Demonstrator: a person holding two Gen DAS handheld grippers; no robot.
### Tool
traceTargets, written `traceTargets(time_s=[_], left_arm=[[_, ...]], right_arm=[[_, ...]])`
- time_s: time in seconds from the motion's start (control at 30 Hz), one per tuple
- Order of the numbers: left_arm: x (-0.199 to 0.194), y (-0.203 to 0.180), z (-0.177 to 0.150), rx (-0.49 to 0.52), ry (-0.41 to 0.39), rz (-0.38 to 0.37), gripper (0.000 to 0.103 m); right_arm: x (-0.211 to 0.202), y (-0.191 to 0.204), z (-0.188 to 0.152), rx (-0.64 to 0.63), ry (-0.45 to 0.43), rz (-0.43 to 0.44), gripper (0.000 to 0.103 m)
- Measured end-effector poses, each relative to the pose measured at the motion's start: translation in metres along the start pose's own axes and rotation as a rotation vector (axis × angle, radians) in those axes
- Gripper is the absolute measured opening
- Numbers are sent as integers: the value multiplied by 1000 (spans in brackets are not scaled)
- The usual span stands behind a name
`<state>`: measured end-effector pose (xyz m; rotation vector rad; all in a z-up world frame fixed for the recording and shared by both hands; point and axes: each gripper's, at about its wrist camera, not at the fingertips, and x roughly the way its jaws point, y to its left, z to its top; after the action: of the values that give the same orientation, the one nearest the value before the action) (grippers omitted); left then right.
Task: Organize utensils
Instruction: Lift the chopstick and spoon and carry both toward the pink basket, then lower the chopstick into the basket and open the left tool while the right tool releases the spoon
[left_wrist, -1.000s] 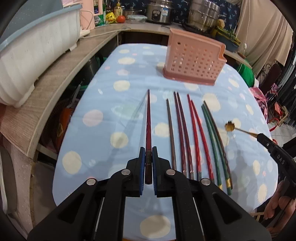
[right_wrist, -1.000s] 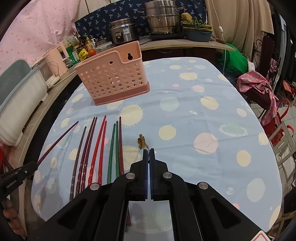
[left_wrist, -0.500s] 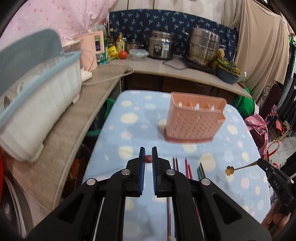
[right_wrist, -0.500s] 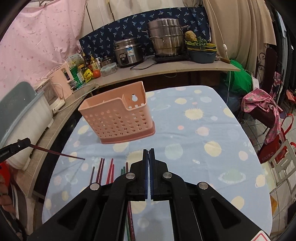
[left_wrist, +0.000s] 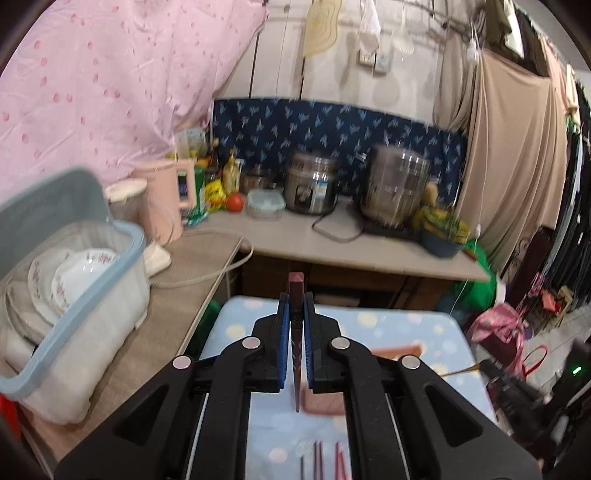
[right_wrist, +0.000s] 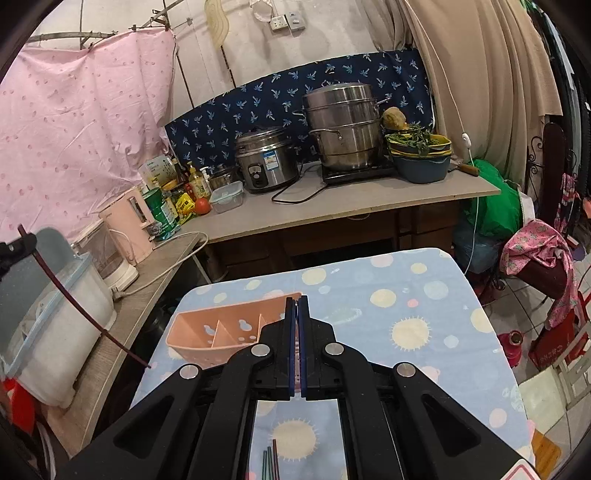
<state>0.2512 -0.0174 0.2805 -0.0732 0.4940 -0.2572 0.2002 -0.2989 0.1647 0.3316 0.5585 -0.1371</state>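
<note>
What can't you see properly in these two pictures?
- Pink basket: near side hidden behind the right tongs, right view.
- Chopsticks on the table: cut off by the bottom edge, left view.
- Gold utensil: blurred, its head hidden behind the left tongs' body.

A dark red chopstick (left_wrist: 296, 332) stands nearly upright at the centre of the left view, pinched in the left claw (left_wrist: 296, 306), its tip pointing down. The pink perforated holder (right_wrist: 225, 328) sits lower left of centre on the desk, its compartments open upward. More chopsticks (left_wrist: 325, 461) lie flat along the bottom edge.
</note>
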Motion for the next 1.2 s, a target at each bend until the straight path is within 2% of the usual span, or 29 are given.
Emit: traceTargets(time_s=[0.13, 0.23, 0.6, 0.7, 0.8, 0.9, 0.97, 1.2], left_arm=[[2, -16, 24, -9, -62, -33, 7], [15, -25, 27, -7, -69, -43, 7], [98, -30, -26, -3, 112, -15, 7], [107, -26, -33, -8, 134, -8, 7], [108, -23, -35, -15, 137, -7, 8], [104, -21, -36, -10, 130, -1, 20], [99, -20, -37, -12, 122, 5, 34], [80, -9, -43, -27, 118, 13, 42]], right_arm=[[22, -2, 8, 24, 26, 21, 2], [38, 0, 7, 14, 46, 11, 2], [83, -10, -18, 28, 149, 4, 2], [87, -11, -21, 33, 164, 10, 3], [84, -11, -21, 37, 153, 9, 9], [75, -9, -20, 37, 130, 5, 18], [69, -9, -19, 40, 119, 6, 20], [41, -5, -25, 26, 95, 10, 22]])
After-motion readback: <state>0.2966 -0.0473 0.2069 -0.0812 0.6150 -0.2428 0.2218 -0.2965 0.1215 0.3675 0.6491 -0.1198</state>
